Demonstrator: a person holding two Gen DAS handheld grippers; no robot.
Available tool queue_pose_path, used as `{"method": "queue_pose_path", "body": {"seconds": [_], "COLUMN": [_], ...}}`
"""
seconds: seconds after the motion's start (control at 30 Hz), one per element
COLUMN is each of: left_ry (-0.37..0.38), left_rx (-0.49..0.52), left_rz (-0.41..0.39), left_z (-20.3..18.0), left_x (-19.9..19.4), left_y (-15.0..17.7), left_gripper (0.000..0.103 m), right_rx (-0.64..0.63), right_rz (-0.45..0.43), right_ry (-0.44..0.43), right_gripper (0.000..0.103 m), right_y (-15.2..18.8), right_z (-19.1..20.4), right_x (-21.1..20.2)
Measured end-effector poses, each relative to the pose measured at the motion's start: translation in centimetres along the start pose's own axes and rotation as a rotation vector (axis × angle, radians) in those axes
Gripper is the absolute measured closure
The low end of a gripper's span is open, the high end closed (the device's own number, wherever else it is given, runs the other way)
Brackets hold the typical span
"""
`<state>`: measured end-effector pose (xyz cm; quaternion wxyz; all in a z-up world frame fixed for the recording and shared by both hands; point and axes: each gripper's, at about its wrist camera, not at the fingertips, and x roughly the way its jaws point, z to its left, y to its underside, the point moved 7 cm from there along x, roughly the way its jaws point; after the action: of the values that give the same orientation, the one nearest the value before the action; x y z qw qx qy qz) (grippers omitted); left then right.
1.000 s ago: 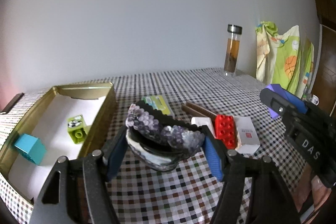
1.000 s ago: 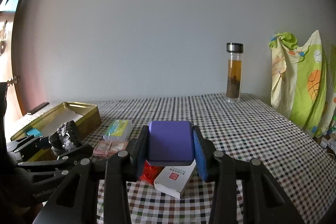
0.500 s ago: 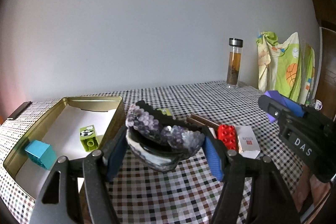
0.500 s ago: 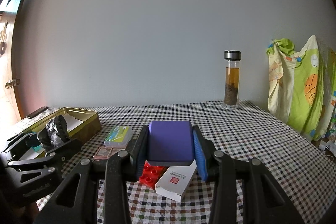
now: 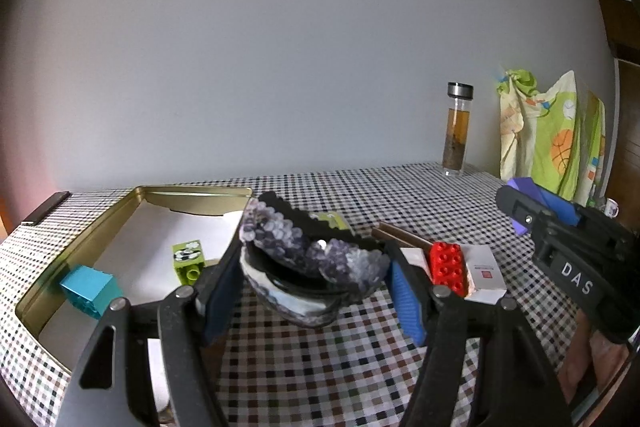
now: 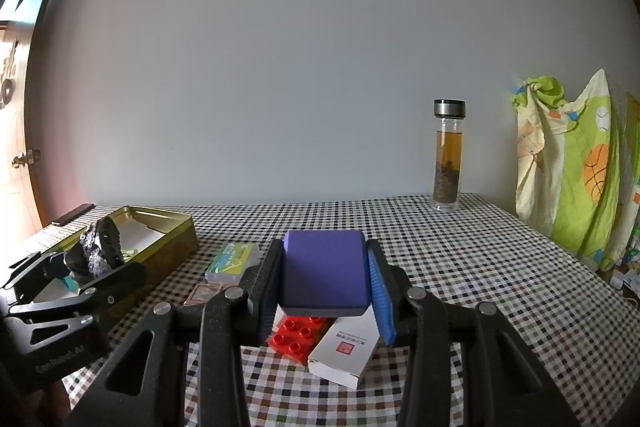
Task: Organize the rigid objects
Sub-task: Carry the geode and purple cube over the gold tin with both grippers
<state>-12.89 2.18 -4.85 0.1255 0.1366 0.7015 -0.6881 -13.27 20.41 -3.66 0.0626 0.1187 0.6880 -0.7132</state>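
My left gripper (image 5: 316, 287) is shut on a purple crystal geode (image 5: 312, 259), held above the checked cloth just right of the gold tin (image 5: 52, 279). Inside the tin lie a teal block (image 5: 90, 291) and a green brick (image 5: 188, 259). My right gripper (image 6: 324, 283) is shut on a flat purple box (image 6: 324, 273), held over a red brick (image 6: 298, 337) and a white card box (image 6: 346, 347). From the right wrist view the left gripper (image 6: 86, 263) with the geode (image 6: 100, 247) hangs by the tin (image 6: 176, 247). The right gripper (image 5: 560, 223) shows at the right edge of the left wrist view.
A glass bottle of tea (image 6: 448, 155) stands at the table's far side. A green-yellow cloth (image 6: 576, 167) hangs at the right. A small clear case (image 6: 230, 261) and a pink card (image 6: 202, 293) lie between tin and red brick. Brown sticks (image 5: 400, 233) lie behind the red brick (image 5: 448, 265).
The left gripper has drifted with the geode toward the tin and tipped up slightly. The right gripper has tipped up a little, still holding the purple box.
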Motion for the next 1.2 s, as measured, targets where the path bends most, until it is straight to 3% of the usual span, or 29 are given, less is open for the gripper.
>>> {"method": "queue_pose_path", "body": {"seconds": [1.2], "left_ry": [-0.097], "left_rx": [-0.043], "left_rz": [-0.057], "left_z": [4.9], "left_x": [-1.4], "left_y": [-0.5], "left_gripper": [0.035], "right_rx": [-0.054], "right_rz": [0.002], "right_ry": [-0.109], "right_gripper": [0.061], "right_y": [0.0], "right_z": [6.0], "right_x": [0.3]}}
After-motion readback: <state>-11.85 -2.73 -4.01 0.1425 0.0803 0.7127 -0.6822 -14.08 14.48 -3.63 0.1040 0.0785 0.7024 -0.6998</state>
